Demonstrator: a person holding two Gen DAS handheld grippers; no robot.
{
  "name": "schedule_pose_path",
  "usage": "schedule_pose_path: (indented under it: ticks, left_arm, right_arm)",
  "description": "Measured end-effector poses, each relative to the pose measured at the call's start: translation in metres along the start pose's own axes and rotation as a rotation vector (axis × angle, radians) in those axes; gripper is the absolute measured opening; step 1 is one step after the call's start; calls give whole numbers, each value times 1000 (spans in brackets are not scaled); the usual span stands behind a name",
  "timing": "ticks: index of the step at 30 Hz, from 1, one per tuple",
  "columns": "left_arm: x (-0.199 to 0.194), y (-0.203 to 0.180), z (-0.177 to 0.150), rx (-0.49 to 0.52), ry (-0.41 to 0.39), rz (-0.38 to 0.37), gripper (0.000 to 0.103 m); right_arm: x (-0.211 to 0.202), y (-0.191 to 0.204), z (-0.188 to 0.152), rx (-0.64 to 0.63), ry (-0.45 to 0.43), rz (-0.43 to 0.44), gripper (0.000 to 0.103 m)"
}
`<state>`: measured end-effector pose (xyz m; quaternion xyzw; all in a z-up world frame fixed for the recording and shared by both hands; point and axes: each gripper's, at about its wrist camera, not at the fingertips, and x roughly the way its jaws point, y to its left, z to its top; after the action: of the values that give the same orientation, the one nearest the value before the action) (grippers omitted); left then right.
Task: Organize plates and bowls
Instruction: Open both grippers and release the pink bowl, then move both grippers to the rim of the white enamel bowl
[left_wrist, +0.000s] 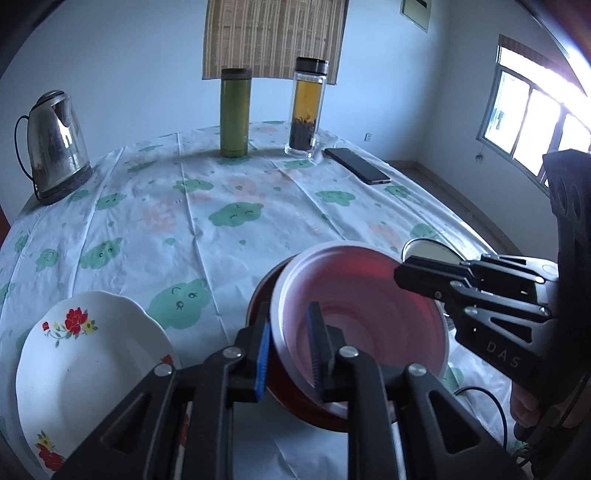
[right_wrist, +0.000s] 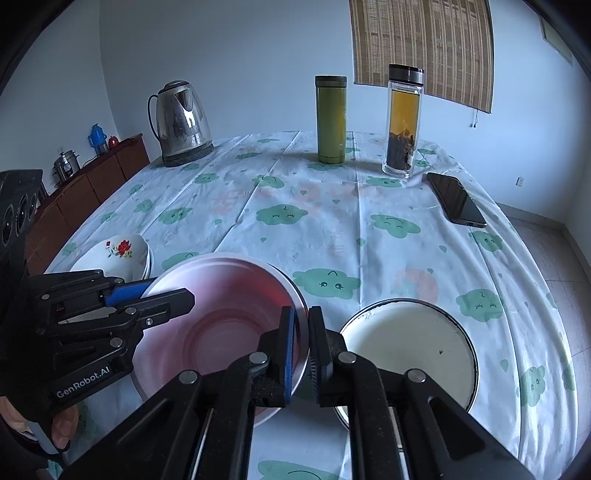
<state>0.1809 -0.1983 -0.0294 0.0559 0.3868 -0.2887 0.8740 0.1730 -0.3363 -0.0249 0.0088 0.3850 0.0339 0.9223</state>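
Note:
A pink-red bowl with a pale rim (left_wrist: 369, 306) sits tilted inside a darker red bowl (left_wrist: 291, 402) near the table's front edge. My left gripper (left_wrist: 290, 349) is shut on the pink bowl's near-left rim, one blue pad inside, one outside. My right gripper (right_wrist: 301, 350) is shut on the same pink bowl (right_wrist: 221, 332) at its right rim. A white flowered plate (left_wrist: 85, 373) lies to the left; it also shows in the right wrist view (right_wrist: 122, 251). A cream enamel bowl with a dark rim (right_wrist: 410, 350) sits to the right.
A steel kettle (left_wrist: 55, 147), a green flask (left_wrist: 234, 110), a glass tea bottle (left_wrist: 306, 107) and a black phone (left_wrist: 356, 166) stand at the far side of the cloud-print tablecloth (left_wrist: 207, 229). A wooden cabinet (right_wrist: 85, 192) stands left of the table.

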Motion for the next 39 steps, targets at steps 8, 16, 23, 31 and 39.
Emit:
schedule_pose_path:
  ticks: [8,16,23,31,39]
  left_arm:
    - [-8,2,1,-11,-40,-1,53]
    - [-10,7,1,-29,-55,-4,63]
    - [-5,8,-1,-34,-43,-3,65]
    - [-5,8,-2,-35,-46,7,71]
    - [-5,11,-1,-66,-51,-10,71]
  right_arm:
    - [0,1,0,-4,-10,22,9]
    - [-3,-5,-5,31,-34,28,9]
    - [-6,-5,-10,35,-39,26,28]
    - [-12,-6,-17,39,-55,27,36]
    - [-23,-18,-27,66,-75,11,37]
